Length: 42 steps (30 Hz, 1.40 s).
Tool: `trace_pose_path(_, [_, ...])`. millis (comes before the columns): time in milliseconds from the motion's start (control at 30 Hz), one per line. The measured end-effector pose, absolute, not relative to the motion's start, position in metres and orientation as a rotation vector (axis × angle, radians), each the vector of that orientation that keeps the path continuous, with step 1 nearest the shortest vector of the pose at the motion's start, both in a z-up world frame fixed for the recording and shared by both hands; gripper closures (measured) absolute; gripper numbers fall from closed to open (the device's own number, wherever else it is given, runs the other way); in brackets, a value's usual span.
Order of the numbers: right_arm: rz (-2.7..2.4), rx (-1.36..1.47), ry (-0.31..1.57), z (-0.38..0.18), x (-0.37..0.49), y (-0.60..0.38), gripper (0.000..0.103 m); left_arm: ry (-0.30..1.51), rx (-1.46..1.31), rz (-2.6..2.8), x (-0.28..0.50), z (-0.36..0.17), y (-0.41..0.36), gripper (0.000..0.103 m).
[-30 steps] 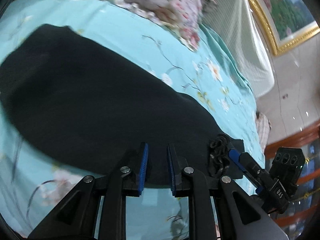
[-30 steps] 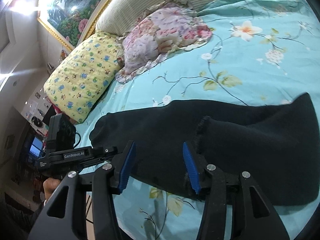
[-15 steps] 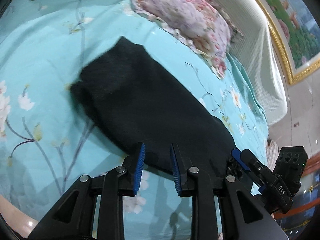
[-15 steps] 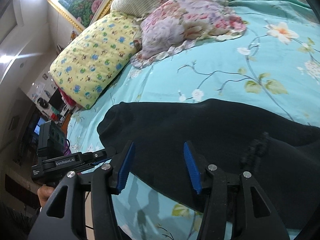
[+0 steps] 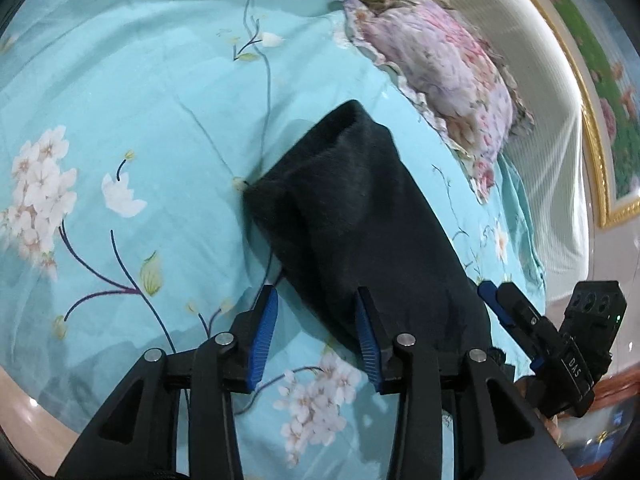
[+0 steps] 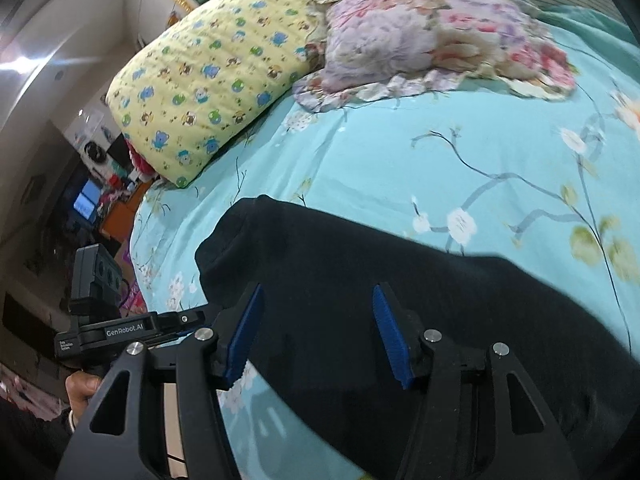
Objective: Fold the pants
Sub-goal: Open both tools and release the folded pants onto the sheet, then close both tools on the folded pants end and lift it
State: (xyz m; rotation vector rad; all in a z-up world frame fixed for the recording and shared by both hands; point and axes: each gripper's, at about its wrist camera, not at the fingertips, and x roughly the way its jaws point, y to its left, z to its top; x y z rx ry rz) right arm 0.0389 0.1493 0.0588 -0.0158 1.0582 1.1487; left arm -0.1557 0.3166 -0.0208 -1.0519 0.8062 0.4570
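Black pants [image 5: 360,216] lie in a long strip on the teal flowered sheet [image 5: 120,80], one narrow end pointing up the bed. My left gripper [image 5: 316,332] hovers at the strip's near edge. Its jaws are opening and nothing is pinched; sheet and the pants' edge show below the gap. In the right wrist view the pants [image 6: 420,292] run across the lower half. My right gripper [image 6: 316,332] hangs over them, jaws opening, pads not touching the cloth. The left gripper's body [image 6: 116,328] shows at the left, held by a hand [image 6: 80,392].
A yellow patterned pillow [image 6: 208,80] and a pink floral pillow [image 6: 432,28] lie at the head of the bed, against a striped headboard [image 5: 552,160]. The bed's edge [image 5: 24,396] runs along the lower left. Cluttered furniture [image 6: 92,200] stands beyond the bed.
Both grippers have slid along the pants from the drawstring waist toward the narrow end. The left jaws have widened from nearly shut; the right jaws have widened a little.
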Motion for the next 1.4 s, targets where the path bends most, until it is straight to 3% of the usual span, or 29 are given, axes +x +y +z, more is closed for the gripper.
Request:
trace_pose_path(767, [1.418, -0.492, 1.112, 0.027, 0.056, 0.313, 0.045, 0.799, -1.047, 0.479, -0.130, -0.035, 0.335, 0.056])
trace_pose_path(1033, [1.524, -0.636, 1.122, 0.020, 0.045, 0.354, 0.046, 0.793, -1.034, 0.492, -0.123, -0.036, 0.338, 0.060])
trace_pose_path(1100, [1.547, -0.651, 1.138, 0.017, 0.043, 0.358, 0.060, 0.798, -1.019, 0.503, -0.121, -0.035, 0.338, 0.063])
trace_pose_path(1133, [1.552, -0.656, 1.142, 0.017, 0.042, 0.358, 0.060, 0.803, -1.009, 0.509, -0.120, -0.035, 0.338, 0.066])
trace_pose_path(1200, [1.552, -0.653, 1.129, 0.019, 0.039, 0.355, 0.071, 0.806, -1.000, 0.514, -0.119, -0.034, 0.337, 0.070])
trace_pose_path(1267, [1.555, -0.624, 1.133, 0.022, 0.041, 0.349, 0.077, 0.808, -0.989, 0.510, -0.119, -0.032, 0.336, 0.079])
trace_pose_path(1400, [1.570, -0.546, 1.122, 0.037, 0.043, 0.332, 0.082, 0.804, -0.942, 0.500, -0.115, -0.018, 0.326, 0.085])
